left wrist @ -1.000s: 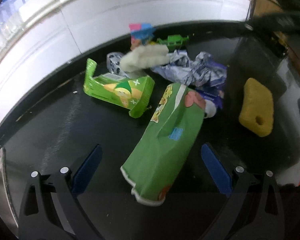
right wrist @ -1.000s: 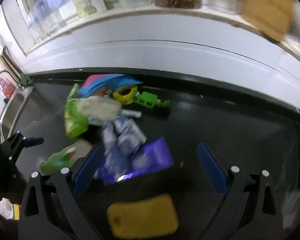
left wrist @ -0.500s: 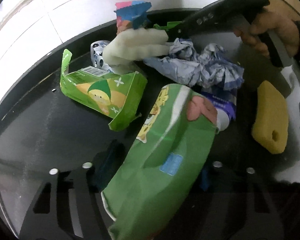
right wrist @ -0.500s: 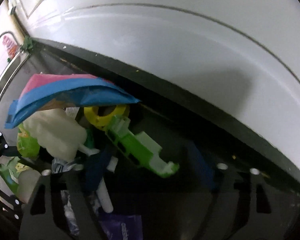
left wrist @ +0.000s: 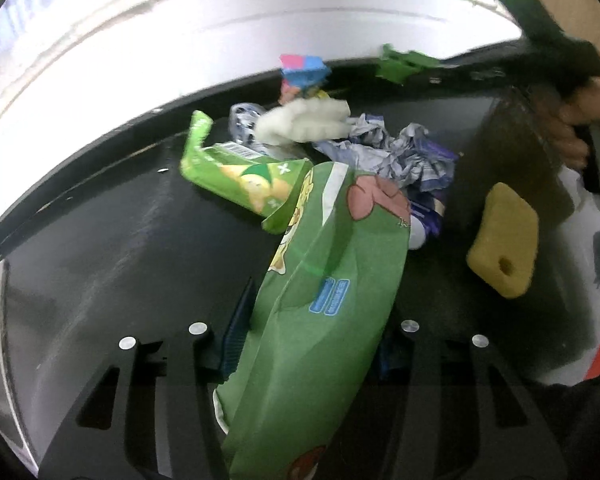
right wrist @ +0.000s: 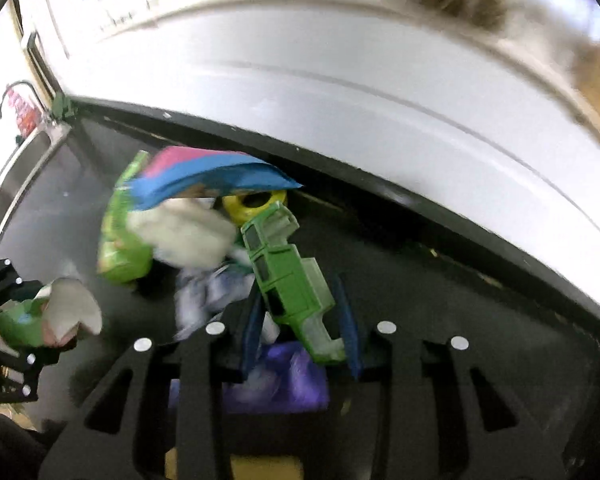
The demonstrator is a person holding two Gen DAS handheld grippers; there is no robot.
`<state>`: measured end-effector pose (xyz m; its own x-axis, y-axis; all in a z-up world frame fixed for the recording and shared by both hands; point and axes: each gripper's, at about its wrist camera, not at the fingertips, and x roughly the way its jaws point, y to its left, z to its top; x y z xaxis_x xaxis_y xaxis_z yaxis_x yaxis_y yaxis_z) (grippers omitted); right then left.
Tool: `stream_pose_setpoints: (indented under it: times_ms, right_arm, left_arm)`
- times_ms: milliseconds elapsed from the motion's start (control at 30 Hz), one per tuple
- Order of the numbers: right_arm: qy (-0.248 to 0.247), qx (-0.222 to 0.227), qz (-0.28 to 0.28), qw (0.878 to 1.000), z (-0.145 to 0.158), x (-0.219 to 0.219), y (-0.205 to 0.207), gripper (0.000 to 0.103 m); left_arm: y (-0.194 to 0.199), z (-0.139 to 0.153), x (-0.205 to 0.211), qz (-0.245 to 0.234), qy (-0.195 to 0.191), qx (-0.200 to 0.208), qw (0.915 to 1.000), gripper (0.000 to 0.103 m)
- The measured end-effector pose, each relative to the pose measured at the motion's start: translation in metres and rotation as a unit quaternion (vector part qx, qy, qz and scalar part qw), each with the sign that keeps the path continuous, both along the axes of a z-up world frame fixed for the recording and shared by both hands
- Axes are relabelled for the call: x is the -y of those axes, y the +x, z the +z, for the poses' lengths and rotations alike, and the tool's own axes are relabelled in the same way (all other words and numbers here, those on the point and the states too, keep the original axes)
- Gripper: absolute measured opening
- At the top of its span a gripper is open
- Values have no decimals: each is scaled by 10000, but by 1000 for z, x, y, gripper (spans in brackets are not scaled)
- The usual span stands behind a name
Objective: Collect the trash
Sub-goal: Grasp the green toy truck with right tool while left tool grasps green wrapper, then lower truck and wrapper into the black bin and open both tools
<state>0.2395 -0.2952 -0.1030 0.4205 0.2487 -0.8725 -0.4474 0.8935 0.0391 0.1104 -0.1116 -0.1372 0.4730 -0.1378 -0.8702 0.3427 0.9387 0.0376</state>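
Observation:
My left gripper [left wrist: 312, 340] has its jaws closing on a green snack bag [left wrist: 324, 304]; both pads press its sides. In the right wrist view that bag's end [right wrist: 40, 312] shows at the far left, inside the left gripper. The jaws of my right gripper [right wrist: 300, 320] are closing on a green toy truck [right wrist: 288, 276], squeezed between the blue pads [right wrist: 348, 320]. The left wrist view shows the truck [left wrist: 404, 62] raised near the back wall. A trash pile lies on the black counter [left wrist: 120, 260]: green juice carton [left wrist: 244, 180], white wad [left wrist: 304, 124], crumpled blue-white wrapper [left wrist: 400, 156], pink-and-blue packet [right wrist: 204, 172].
A yellow sponge [left wrist: 504, 240] lies to the right of the pile. A yellow tape ring [right wrist: 256, 204] and a purple wrapper [right wrist: 284, 380] sit around the truck. A steel sink [right wrist: 24, 172] is at the counter's left end. A white tiled wall [right wrist: 340, 112] runs behind.
Both grippers went from wide open to closed. The left one closed on the snack bag. The right one moved forward past the pile to the toy truck and took hold of it.

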Motion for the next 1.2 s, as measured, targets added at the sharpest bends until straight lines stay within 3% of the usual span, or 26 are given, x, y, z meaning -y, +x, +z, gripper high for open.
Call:
stream_pose_setpoints:
  times_ms: [200, 467, 700, 833, 1033, 1200]
  right_arm:
    - [199, 122, -387, 9990, 43, -4, -84, 35]
    - [361, 26, -581, 9977, 56, -34, -180, 35]
    - [392, 80, -515, 9979, 62, -64, -205, 35]
    - [458, 110, -265, 9985, 68, -91, -210, 35]
    - [642, -3, 602, 9961, 69, -169, -218, 35]
    - [850, -322, 1758, 9802, 63, -272, -245, 35]
  left_arm:
    - [-41, 23, -28, 214, -196, 92, 9995, 49]
    - [-93, 40, -59, 243, -203, 195, 9993, 49]
    - [-120, 50, -83, 332, -224, 308, 9987, 49]
    - [-133, 56, -107, 644, -246, 407, 9968, 49]
    - [-172, 64, -171, 1607, -206, 587, 9850, 49]
    - [-240, 63, -248, 2859, -93, 592, 9564, 49]
